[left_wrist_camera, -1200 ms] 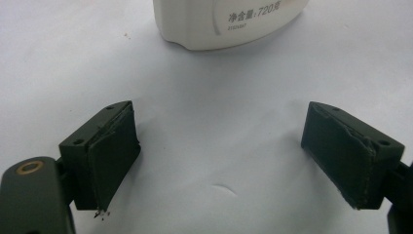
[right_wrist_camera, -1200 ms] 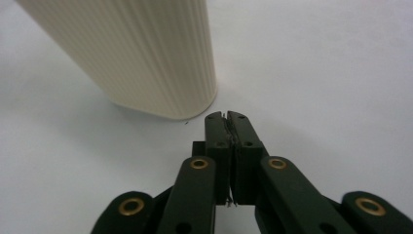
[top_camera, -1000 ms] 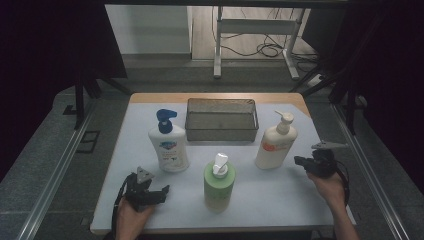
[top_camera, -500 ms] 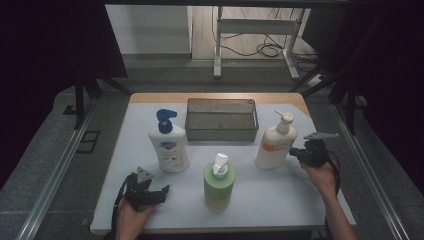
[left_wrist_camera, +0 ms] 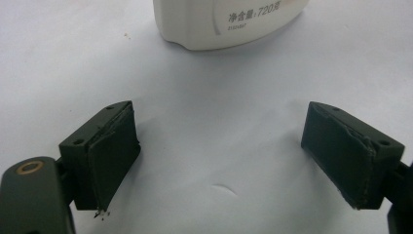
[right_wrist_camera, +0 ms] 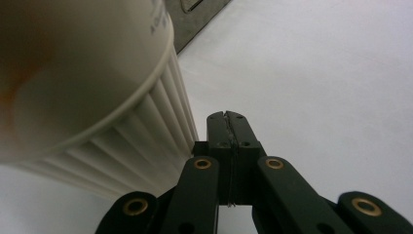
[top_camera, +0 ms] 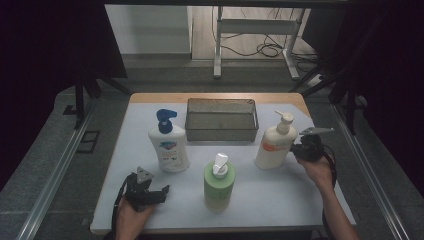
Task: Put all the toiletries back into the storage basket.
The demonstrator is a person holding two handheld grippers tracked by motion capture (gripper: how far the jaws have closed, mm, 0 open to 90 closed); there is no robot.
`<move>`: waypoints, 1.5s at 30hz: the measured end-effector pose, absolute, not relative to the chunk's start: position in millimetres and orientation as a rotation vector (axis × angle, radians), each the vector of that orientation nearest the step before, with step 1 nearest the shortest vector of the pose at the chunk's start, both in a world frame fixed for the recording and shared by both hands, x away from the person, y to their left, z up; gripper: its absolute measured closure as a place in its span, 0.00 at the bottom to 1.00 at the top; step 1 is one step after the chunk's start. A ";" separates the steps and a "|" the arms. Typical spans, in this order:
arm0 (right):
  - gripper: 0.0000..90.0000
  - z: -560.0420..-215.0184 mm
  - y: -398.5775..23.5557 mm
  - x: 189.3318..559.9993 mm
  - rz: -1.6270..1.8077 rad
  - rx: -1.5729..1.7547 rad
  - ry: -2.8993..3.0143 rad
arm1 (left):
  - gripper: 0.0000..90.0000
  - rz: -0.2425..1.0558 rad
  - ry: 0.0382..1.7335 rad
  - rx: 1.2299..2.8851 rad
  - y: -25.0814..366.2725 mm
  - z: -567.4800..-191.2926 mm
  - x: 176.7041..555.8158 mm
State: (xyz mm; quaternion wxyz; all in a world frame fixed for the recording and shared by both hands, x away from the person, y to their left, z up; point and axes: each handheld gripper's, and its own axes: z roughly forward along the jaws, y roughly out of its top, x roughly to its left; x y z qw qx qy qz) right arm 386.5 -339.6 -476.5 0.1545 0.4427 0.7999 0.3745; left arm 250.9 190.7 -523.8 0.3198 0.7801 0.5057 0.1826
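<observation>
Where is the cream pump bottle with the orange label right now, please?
In the high view the cream pump bottle with the orange label stands at the table's right, just right of the metal mesh basket, with the shut right gripper close beside it.

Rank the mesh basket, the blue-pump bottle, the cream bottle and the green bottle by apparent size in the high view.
1. mesh basket
2. blue-pump bottle, cream bottle and green bottle: too alike to rank; the green one also stands nearer the camera.

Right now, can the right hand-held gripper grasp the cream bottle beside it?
Probably not yet: the right hand-held gripper is right beside the cream bottle, with nothing between, but its jaws are shut and must open first.
</observation>
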 end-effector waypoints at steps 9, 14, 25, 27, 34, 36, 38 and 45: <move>1.00 -475.6 -340.3 380.7 1.073 1.245 2.317 | 0.14 0.479 1.329 2.050 190.6 -523.8 250.9; 1.00 -475.1 -339.6 376.9 1.068 1.238 2.318 | 0.14 0.479 1.330 2.050 190.6 -523.8 250.9; 1.00 -475.3 -339.0 364.7 1.076 1.224 2.333 | 0.14 0.479 1.330 2.051 190.7 -523.8 250.9; 1.00 -475.2 -338.9 363.6 1.076 1.225 2.335 | 0.14 0.479 1.330 2.051 190.7 -523.8 250.9; 1.00 -475.4 -337.3 354.1 1.085 1.209 2.349 | 0.14 0.480 1.330 2.051 190.7 -523.8 250.9; 1.00 -475.3 -336.7 350.9 1.081 1.204 2.350 | 0.14 0.479 1.330 2.051 190.6 -523.8 250.9; 1.00 -475.7 -336.5 346.4 1.089 1.197 2.353 | 0.14 0.480 1.330 2.051 190.7 -523.8 250.9; 1.00 -476.8 -333.9 336.3 1.116 1.183 2.359 | 0.14 0.480 1.330 2.051 190.6 -523.8 250.9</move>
